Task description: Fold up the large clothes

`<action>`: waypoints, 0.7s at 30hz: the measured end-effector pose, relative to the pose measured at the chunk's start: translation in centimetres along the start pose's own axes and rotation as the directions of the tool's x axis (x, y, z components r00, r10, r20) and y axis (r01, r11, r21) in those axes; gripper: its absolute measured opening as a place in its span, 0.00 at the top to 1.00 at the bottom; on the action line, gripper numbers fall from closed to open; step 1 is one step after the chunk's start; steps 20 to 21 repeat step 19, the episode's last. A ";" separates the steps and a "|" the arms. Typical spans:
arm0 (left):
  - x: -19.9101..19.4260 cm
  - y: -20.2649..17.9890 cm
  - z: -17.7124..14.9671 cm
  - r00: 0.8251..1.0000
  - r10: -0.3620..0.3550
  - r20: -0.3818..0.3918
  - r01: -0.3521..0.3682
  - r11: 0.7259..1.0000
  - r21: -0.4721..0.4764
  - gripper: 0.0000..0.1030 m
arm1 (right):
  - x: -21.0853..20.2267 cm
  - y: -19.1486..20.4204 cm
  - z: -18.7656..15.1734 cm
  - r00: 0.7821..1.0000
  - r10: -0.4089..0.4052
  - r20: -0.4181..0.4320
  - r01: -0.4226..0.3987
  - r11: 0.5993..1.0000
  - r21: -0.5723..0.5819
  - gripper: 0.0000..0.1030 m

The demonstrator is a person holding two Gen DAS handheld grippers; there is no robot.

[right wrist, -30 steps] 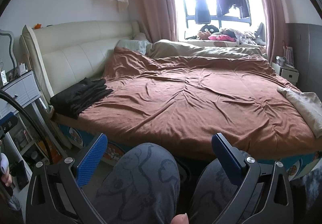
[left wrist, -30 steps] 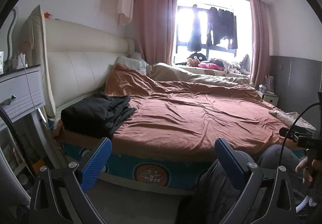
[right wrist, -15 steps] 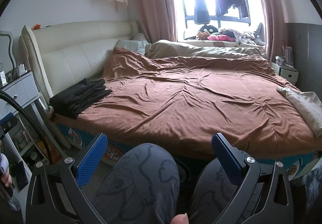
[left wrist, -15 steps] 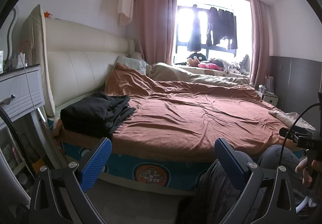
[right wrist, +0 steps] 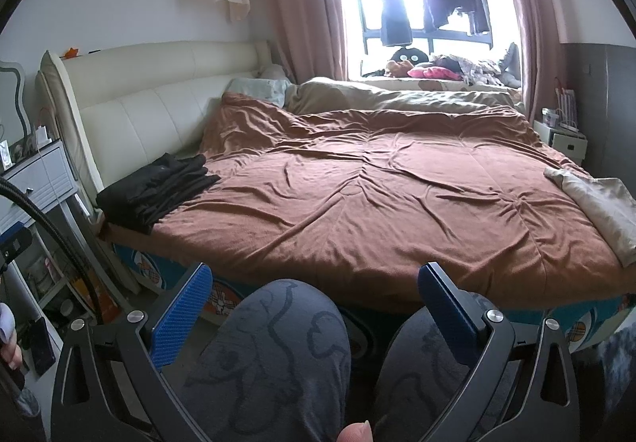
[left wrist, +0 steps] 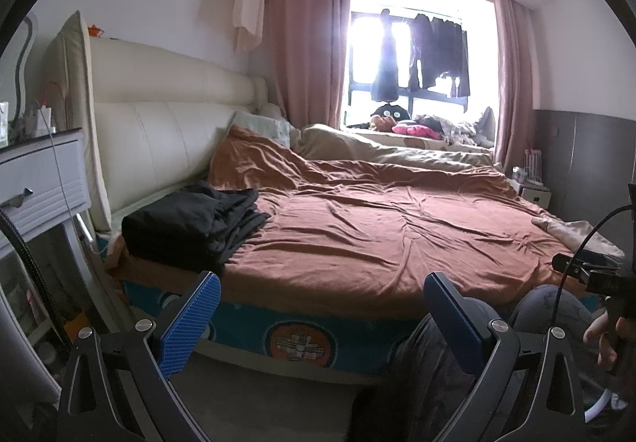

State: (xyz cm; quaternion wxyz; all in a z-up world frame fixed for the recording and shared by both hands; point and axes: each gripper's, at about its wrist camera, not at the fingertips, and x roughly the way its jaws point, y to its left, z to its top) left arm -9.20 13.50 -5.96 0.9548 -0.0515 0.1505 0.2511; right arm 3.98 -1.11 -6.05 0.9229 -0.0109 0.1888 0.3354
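Lying folded at the near-left corner of the brown-quilted bed point(left wrist: 377, 239), the dark fabric stack point(left wrist: 194, 223) sits ahead-left of both spread, empty grippers, left gripper point(left wrist: 318, 318) nearer than right gripper point(right wrist: 314, 313).

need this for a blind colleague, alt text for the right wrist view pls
An open right gripper hangs above the seated person's knees, facing a bed with a brown duvet. Folded black clothes lie at its left edge, a beige cloth at right.
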 end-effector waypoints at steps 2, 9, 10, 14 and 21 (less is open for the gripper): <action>0.0 0.0 0.0 1.000 -0.005 0.002 0.005 1.000 -0.002 0.00 | 0.0 0.1 -0.1 1.000 -0.003 0.000 0.003 1.000 -0.001 0.00; -0.4 -0.1 0.0 1.000 -0.006 0.021 0.006 1.000 0.004 0.00 | 0.3 0.2 0.0 1.000 -0.007 -0.011 0.007 1.000 -0.007 0.00; -0.5 -0.1 0.0 1.000 -0.006 0.022 0.006 1.000 0.001 0.00 | 0.3 0.3 0.0 1.000 -0.007 -0.012 0.007 1.000 -0.010 0.00; -0.6 0.4 0.0 1.000 -0.002 0.025 0.002 1.000 -0.008 0.00 | 0.2 0.4 0.0 1.000 -0.009 -0.011 0.009 1.000 -0.015 0.00; -0.8 0.6 0.0 1.000 0.001 0.025 0.000 1.000 -0.020 0.00 | 0.2 0.4 0.0 1.000 -0.011 -0.010 0.011 1.000 -0.017 0.00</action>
